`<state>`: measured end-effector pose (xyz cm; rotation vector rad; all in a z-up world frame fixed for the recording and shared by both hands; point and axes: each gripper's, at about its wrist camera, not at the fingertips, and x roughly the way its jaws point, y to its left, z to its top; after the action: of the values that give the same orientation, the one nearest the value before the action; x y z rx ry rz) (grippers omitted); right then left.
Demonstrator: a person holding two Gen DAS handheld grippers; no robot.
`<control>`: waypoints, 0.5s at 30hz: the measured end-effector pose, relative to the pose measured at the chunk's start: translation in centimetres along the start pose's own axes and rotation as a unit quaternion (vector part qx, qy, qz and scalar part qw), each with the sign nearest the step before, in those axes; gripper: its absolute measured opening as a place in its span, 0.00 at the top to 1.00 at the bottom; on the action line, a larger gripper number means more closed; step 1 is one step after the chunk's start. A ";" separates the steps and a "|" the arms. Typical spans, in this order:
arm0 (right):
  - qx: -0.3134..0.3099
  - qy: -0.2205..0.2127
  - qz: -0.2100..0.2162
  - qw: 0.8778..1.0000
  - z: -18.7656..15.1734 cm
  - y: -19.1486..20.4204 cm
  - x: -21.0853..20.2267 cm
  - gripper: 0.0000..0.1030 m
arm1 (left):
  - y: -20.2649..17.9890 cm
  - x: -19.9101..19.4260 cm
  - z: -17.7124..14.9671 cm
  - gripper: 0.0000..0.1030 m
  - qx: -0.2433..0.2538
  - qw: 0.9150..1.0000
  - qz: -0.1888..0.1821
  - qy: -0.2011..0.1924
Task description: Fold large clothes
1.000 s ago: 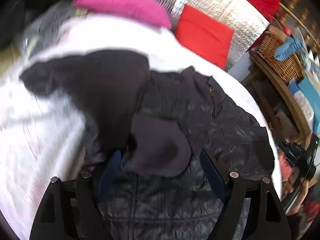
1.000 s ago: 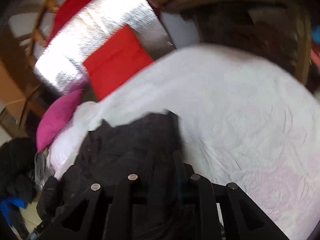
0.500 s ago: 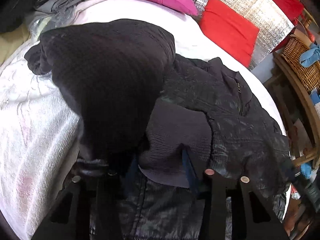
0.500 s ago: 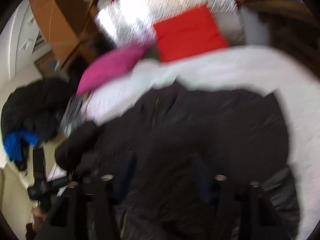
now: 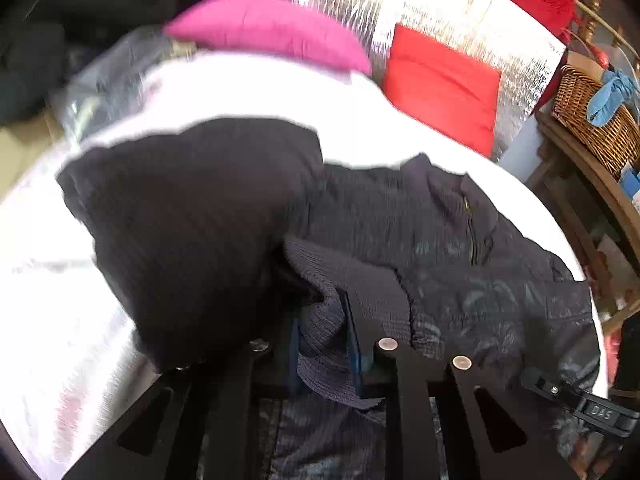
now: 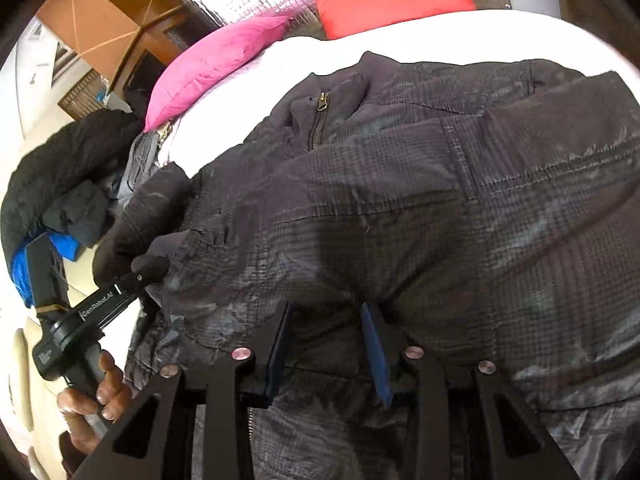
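Note:
A dark quilted jacket (image 5: pixel 460 264) lies spread on the white bed cover (image 5: pixel 60 320), zipper up. One sleeve (image 5: pixel 192 220) is lifted and folded across it. My left gripper (image 5: pixel 320 314) has its jaws closing, and the sleeve's ribbed cuff (image 5: pixel 320 344) is bunched between the blue pads. In the right wrist view that same gripper (image 6: pixel 120 284) shows at the left, held by a hand (image 6: pixel 100 392). My right gripper (image 6: pixel 326 320) hovers low over the jacket's (image 6: pixel 400 200) lower front. Its jaws are closing with puffy fabric between the pads, which stand apart.
A pink pillow (image 5: pixel 272 28) and a red cushion (image 5: pixel 440 84) lean at the bed's head against silver foil. A wicker basket (image 5: pixel 592 120) sits on a wooden shelf to the right. A heap of dark clothes (image 6: pixel 60 172) lies beside the bed.
The left jaws went from wide to pinched on the cuff. The right gripper swung from the bare white cover over onto the jacket's front and its jaws parted.

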<state>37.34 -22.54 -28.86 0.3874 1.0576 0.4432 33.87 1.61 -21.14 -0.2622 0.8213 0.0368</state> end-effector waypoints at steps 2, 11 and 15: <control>0.011 -0.011 0.014 1.000 0.0 0.0 -0.3 0.63 | -1.0 -1.4 0.4 0.82 0.028 0.998 0.030 -0.042; -0.010 -0.027 -0.009 1.000 -0.1 1.4 0.2 0.47 | -0.7 2.4 -0.2 0.78 0.083 0.991 0.100 0.038; 0.000 -0.063 0.020 0.998 0.5 1.6 -2.2 0.40 | 0.5 0.5 0.7 0.54 0.054 0.996 0.055 0.039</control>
<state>36.63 -22.41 -26.24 0.4318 0.9285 0.4490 34.71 2.21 -21.16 -0.1162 0.9113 0.0856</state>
